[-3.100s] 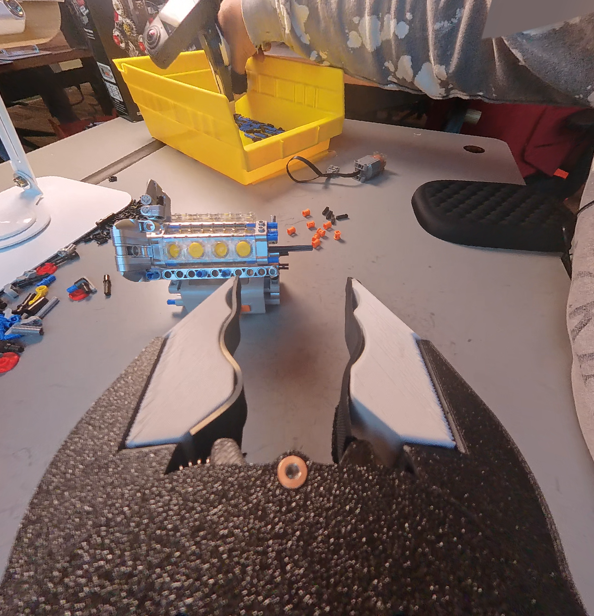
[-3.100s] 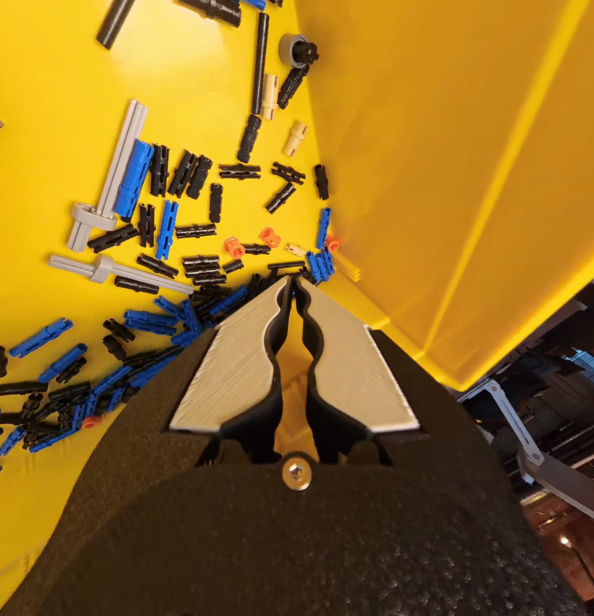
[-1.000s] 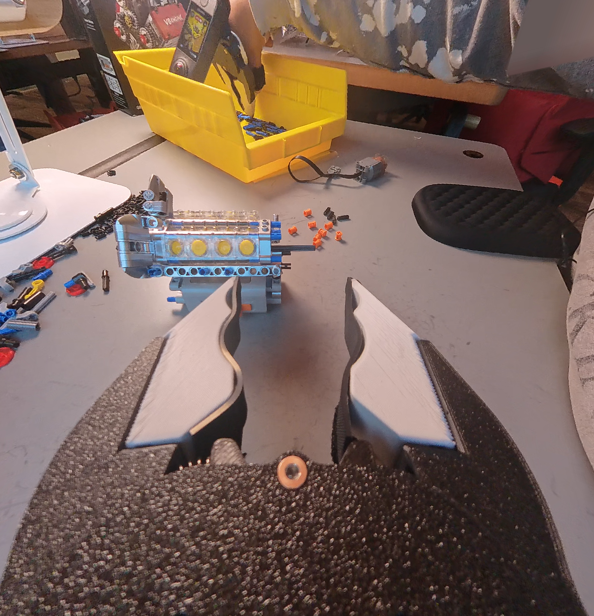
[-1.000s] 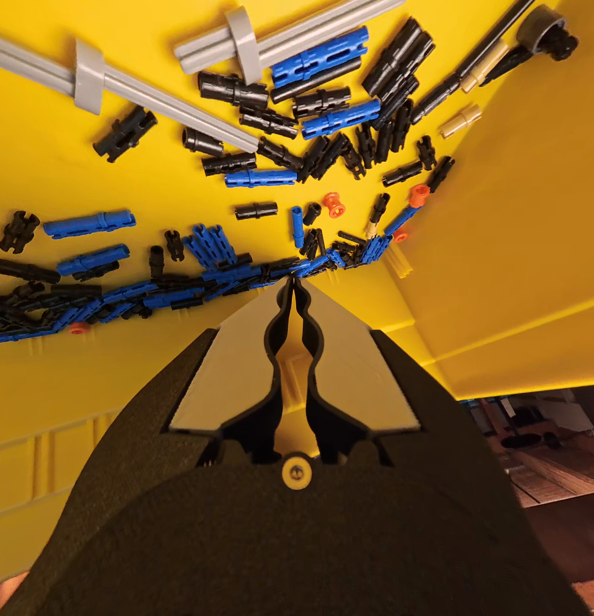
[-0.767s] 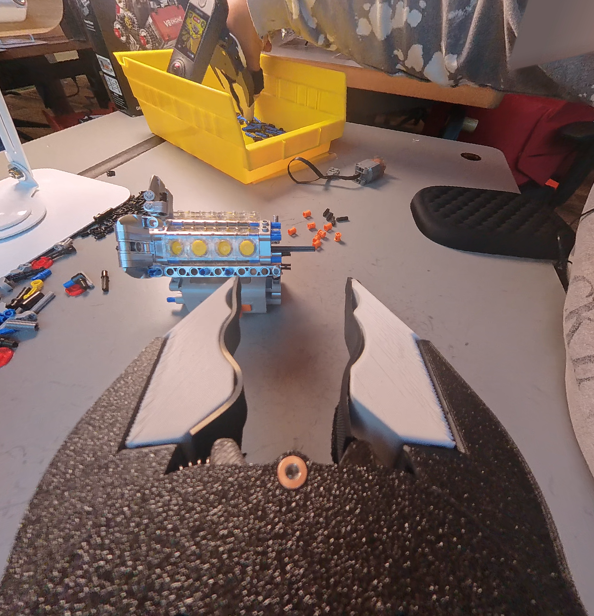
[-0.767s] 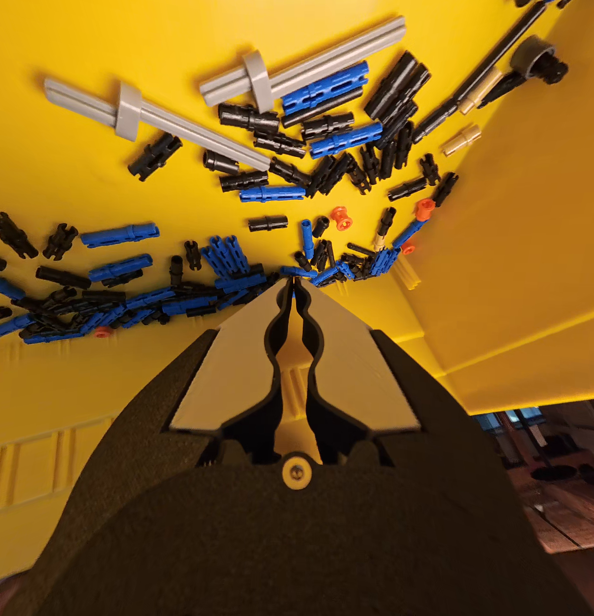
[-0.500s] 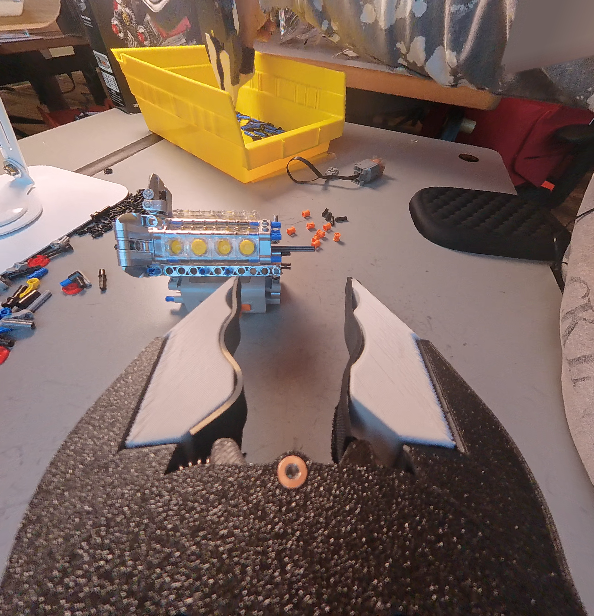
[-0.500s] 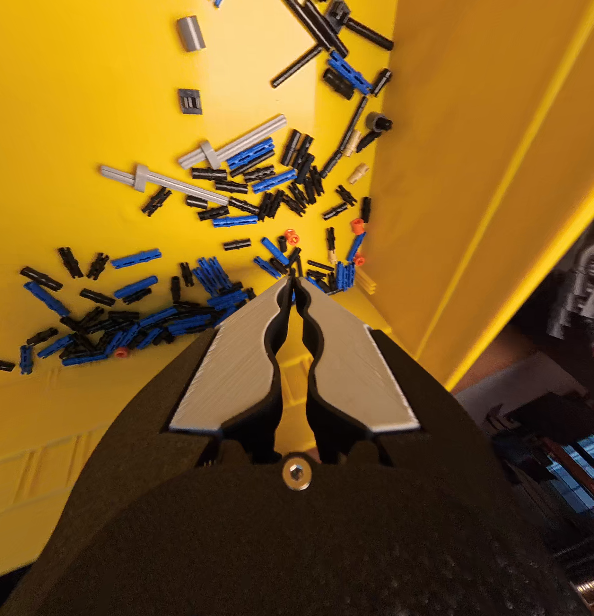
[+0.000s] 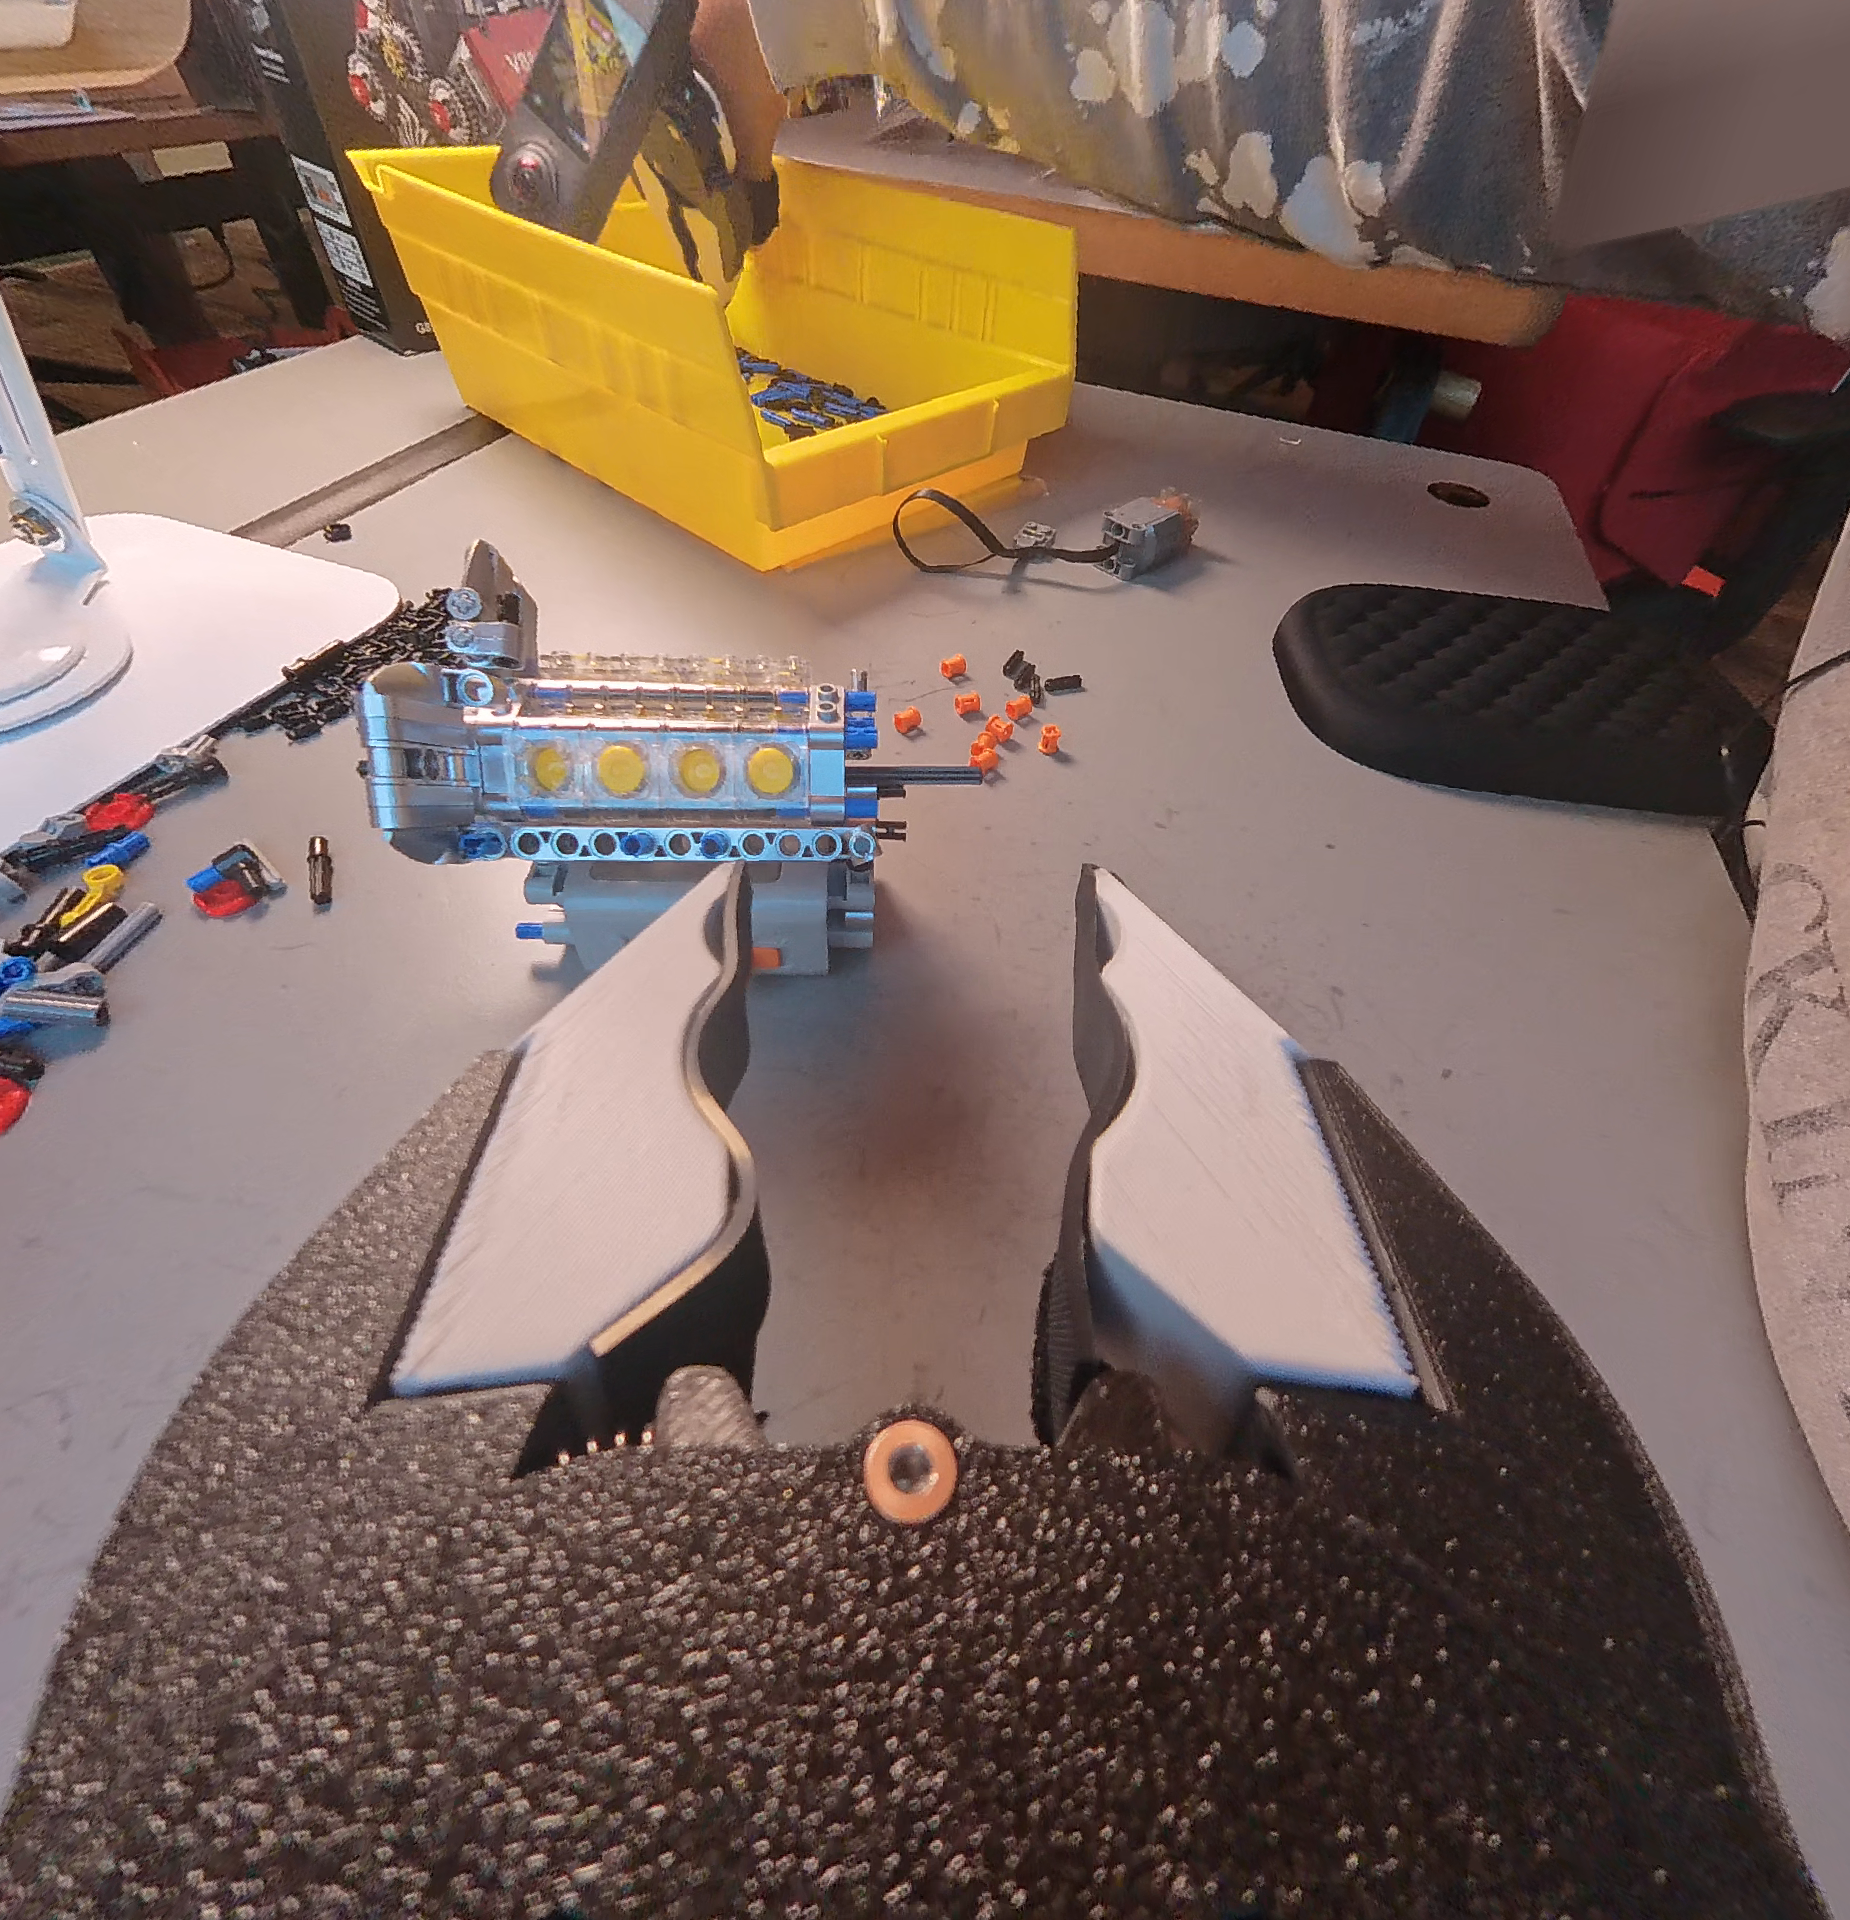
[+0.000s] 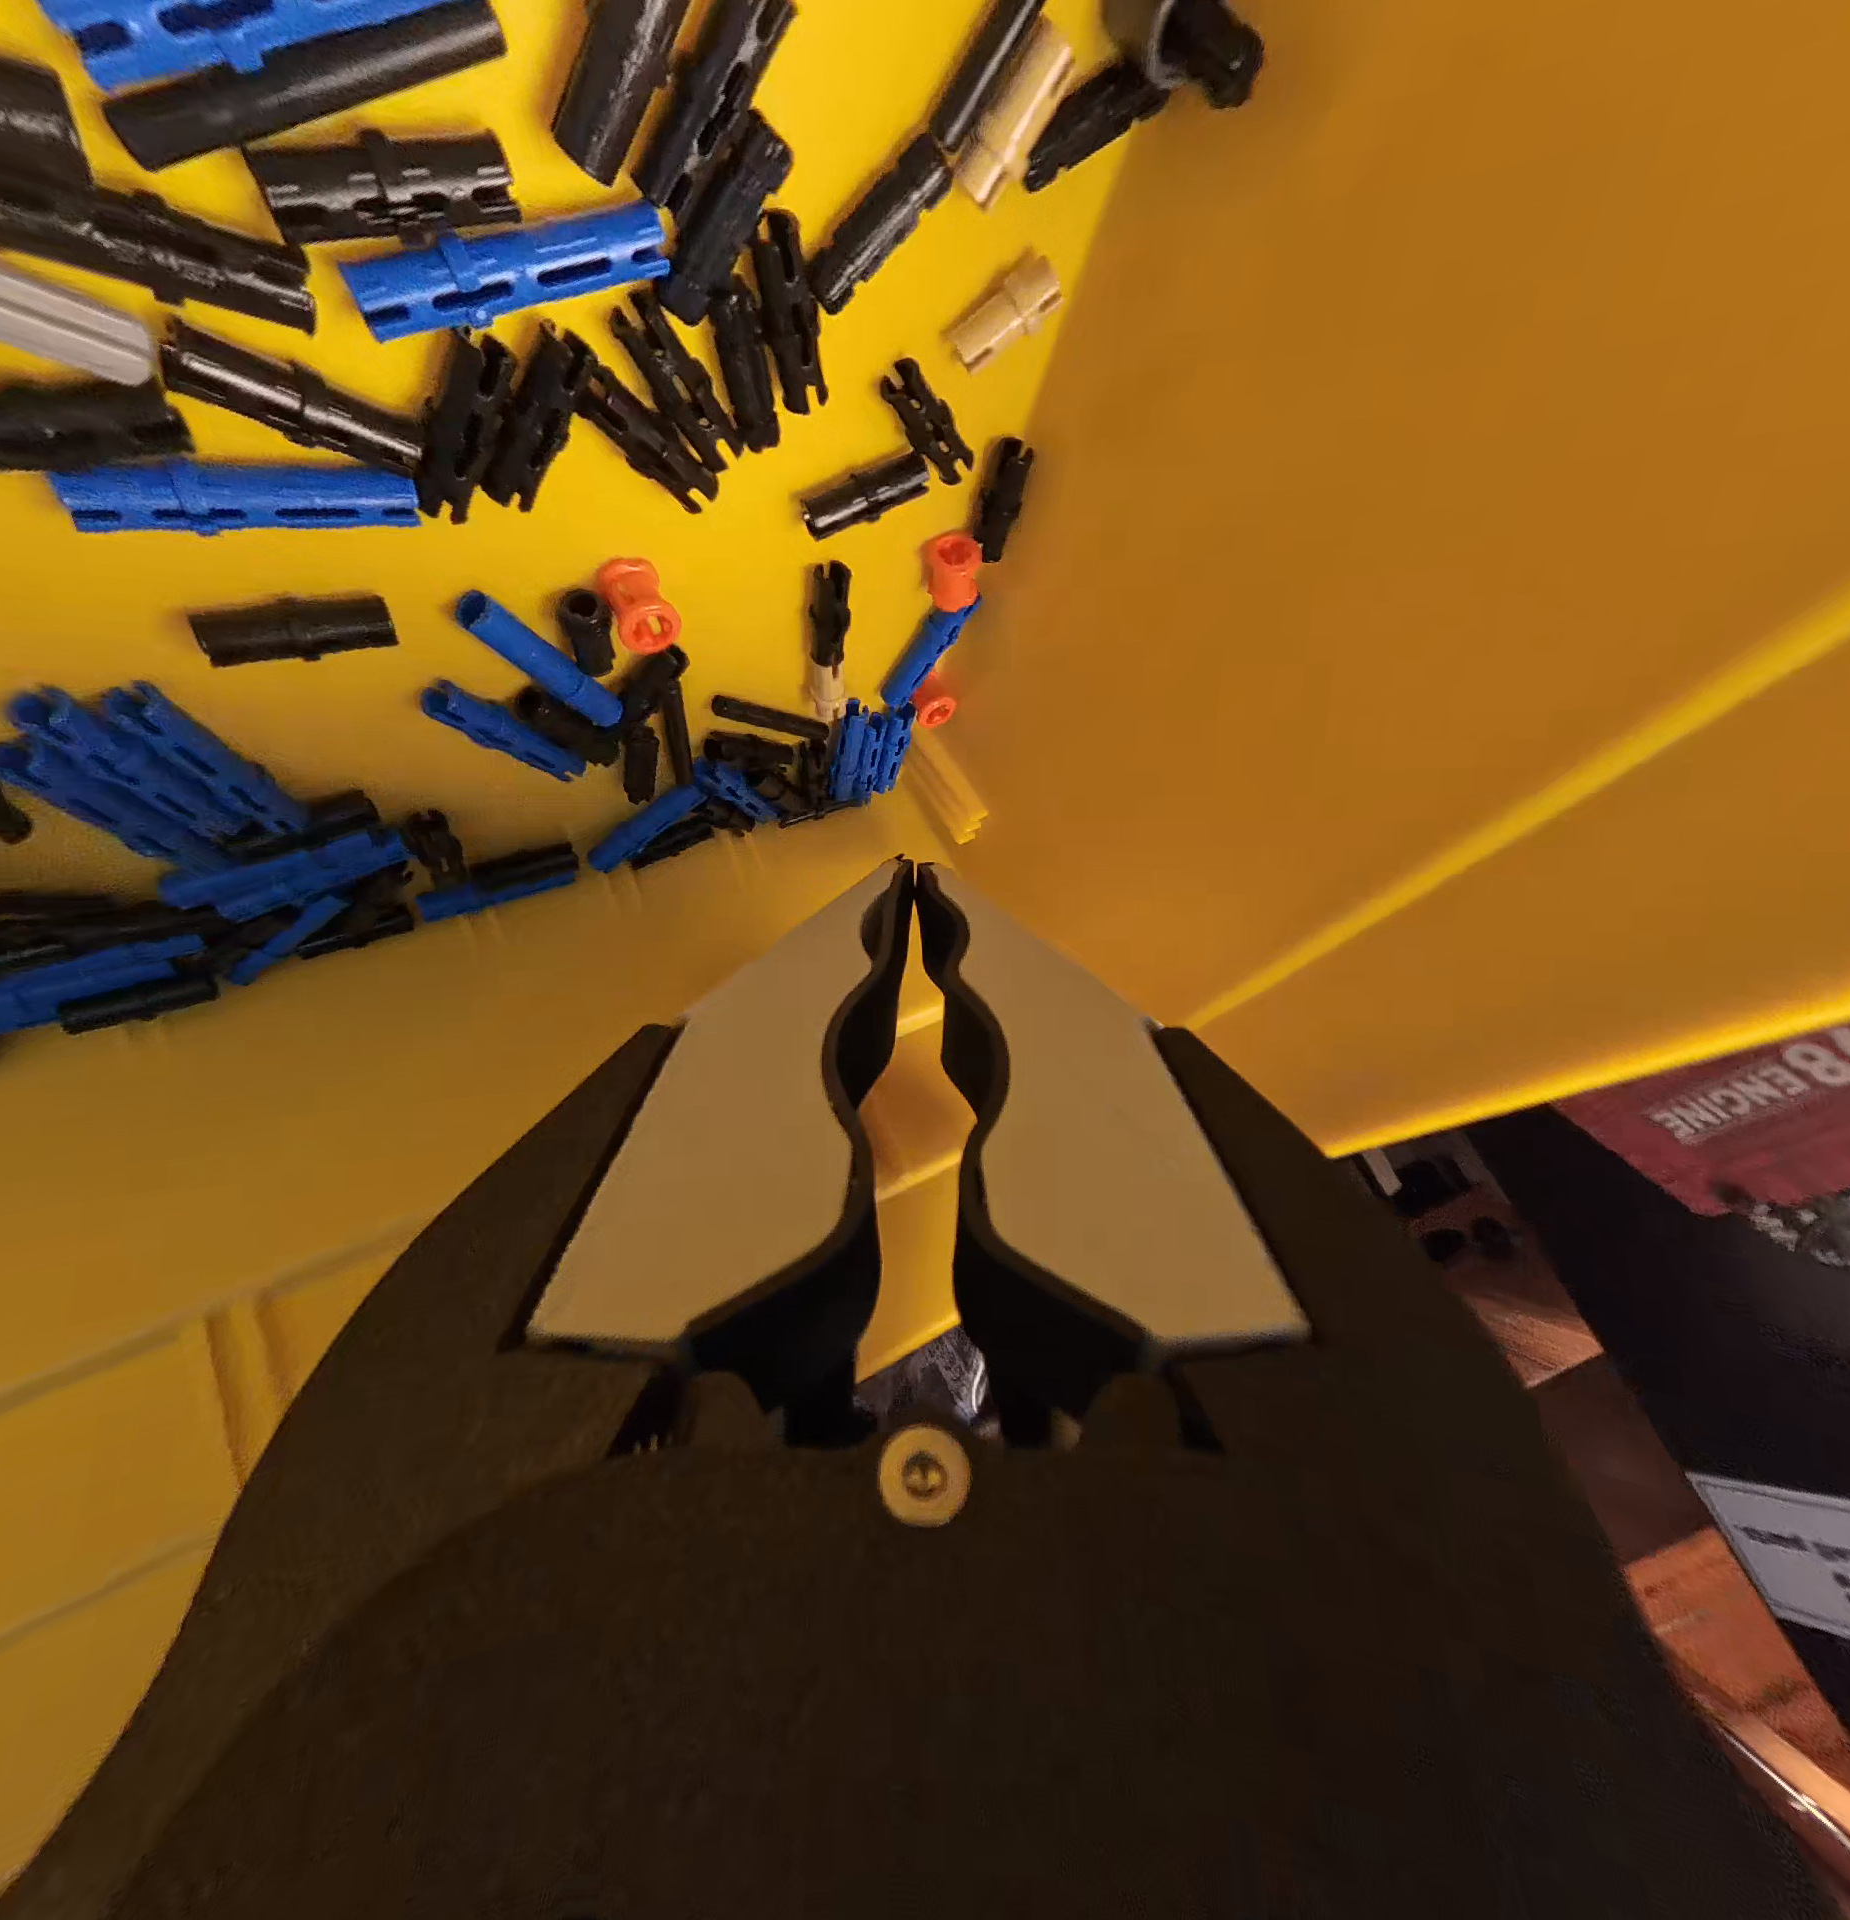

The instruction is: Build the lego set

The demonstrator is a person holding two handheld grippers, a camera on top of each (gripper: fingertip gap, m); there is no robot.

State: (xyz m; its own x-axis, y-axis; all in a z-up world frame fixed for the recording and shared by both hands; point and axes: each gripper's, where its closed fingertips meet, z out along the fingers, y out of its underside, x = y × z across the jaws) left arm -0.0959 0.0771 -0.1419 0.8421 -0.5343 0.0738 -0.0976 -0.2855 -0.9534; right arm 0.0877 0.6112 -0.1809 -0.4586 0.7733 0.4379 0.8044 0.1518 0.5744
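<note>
Your table (image 9: 1264,1039) carries a yellow bin (image 9: 609,343) at the far side and a brick engine model (image 9: 630,769) nearer you. Your left gripper (image 9: 908,883) hangs spread wide and empty, its left finger just in front of the model's base. Your right gripper (image 10: 913,868) is pinched closed inside the bin, tips just short of the blue and black pins (image 10: 505,270); whether they hold anything, I cannot tell. Orange bushes (image 9: 988,717) lie right of the model.

Printed lettering — uncopied — marks the dark cardboard box (image 10: 1731,1226).
</note>
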